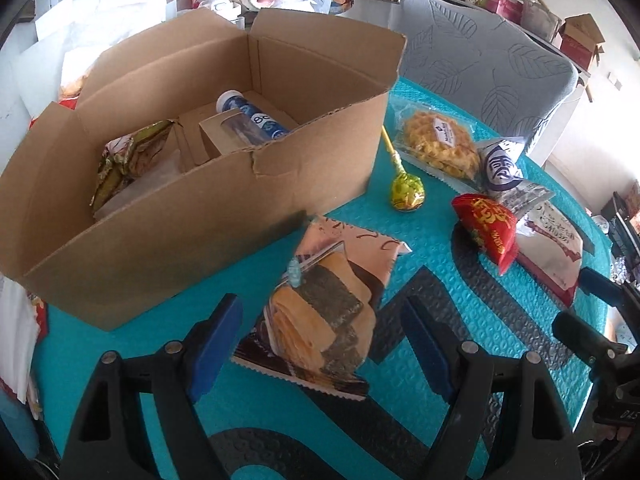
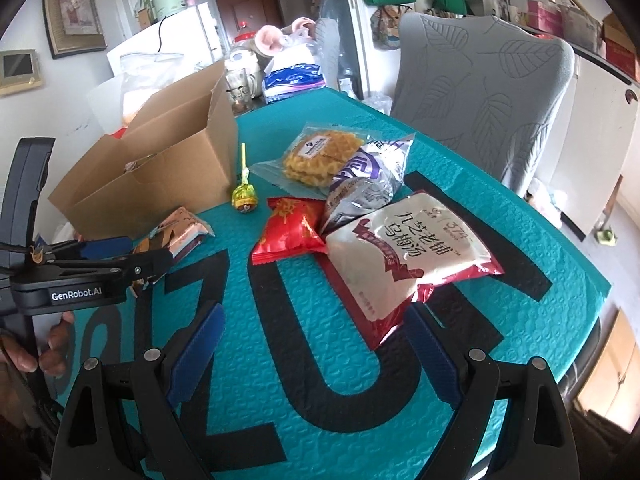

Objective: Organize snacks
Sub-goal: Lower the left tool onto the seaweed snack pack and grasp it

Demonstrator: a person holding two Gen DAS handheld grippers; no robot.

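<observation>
Teal mat (image 2: 500,208), box (image 1: 192,216) at back. Left gripper (image 1: 320,340) wide apart around seaweed snack (image 1: 320,312), not gripping. Right gripper (image 2: 316,354) spread, empty.

An open cardboard box (image 1: 192,216) stands on the teal mat, holding a gold-green packet (image 1: 128,160), a small carton (image 1: 224,136) and a blue-white tube (image 1: 252,118). Just beside the box lie a seaweed-roll packet (image 1: 324,312) and a yellow-green lollipop (image 1: 406,192). Further from the box, overlapping one another, lie a waffle bag (image 1: 438,146), a silver pouch (image 1: 506,170), a red packet (image 1: 490,226) and a white-red bag (image 1: 554,248).
</observation>
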